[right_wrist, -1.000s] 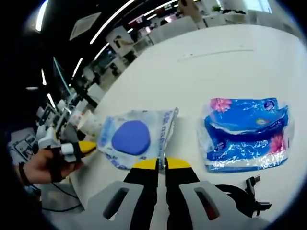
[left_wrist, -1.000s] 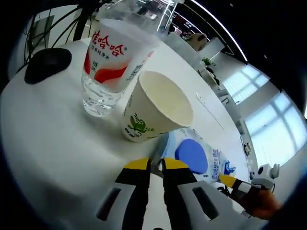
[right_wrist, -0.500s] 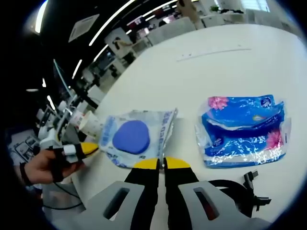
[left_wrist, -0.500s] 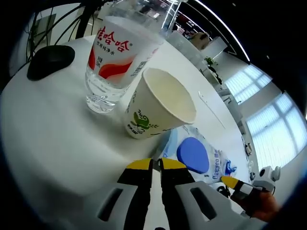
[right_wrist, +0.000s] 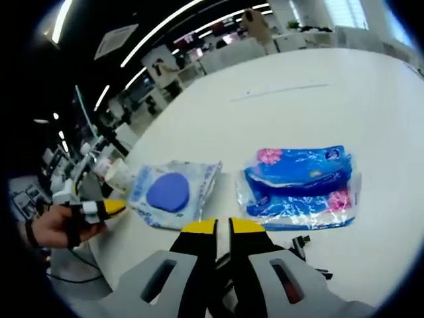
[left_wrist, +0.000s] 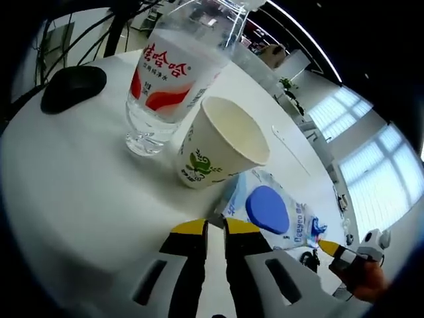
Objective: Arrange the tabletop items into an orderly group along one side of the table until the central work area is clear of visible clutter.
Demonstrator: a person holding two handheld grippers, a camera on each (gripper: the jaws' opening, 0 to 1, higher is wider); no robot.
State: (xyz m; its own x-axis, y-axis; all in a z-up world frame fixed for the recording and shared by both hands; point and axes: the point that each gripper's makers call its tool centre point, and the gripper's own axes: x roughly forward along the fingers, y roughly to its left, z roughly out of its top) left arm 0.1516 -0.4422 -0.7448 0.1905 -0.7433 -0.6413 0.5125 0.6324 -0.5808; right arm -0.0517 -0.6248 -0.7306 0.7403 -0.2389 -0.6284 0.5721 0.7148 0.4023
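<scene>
While you look along your left gripper (left_wrist: pixel 214 227), its two yellow-tipped jaws stand almost together with only a thin gap, and they hold nothing. Just ahead of them sits a paper cup (left_wrist: pixel 222 152) with a green leaf picture, leaning with its open mouth toward you. Just past the cup, touching it or nearly so, stands a clear water bottle (left_wrist: pixel 168 86) with a red and white label. Farther off to the left lies a black computer mouse (left_wrist: pixel 73 87) on the white table (left_wrist: pixel 66 192). To the right of the jaws lies a wipes pack (left_wrist: pixel 275 209) with a round blue lid, and beyond it your other hand's yellow tip pokes in.

Looking along your right gripper (right_wrist: pixel 222 226), the jaws are also nearly closed and hold nothing. The same wipes pack (right_wrist: pixel 173 193) lies just ahead to the left. This view also gives you a blue tissue pack (right_wrist: pixel 301 187) with pink flowers, ahead to the right, close beside the wipes pack but apart from it. Some black cable lies by the right jaw. Far left, a hand (right_wrist: pixel 56 225) holds the left gripper's yellow tip near the wipes pack.
</scene>
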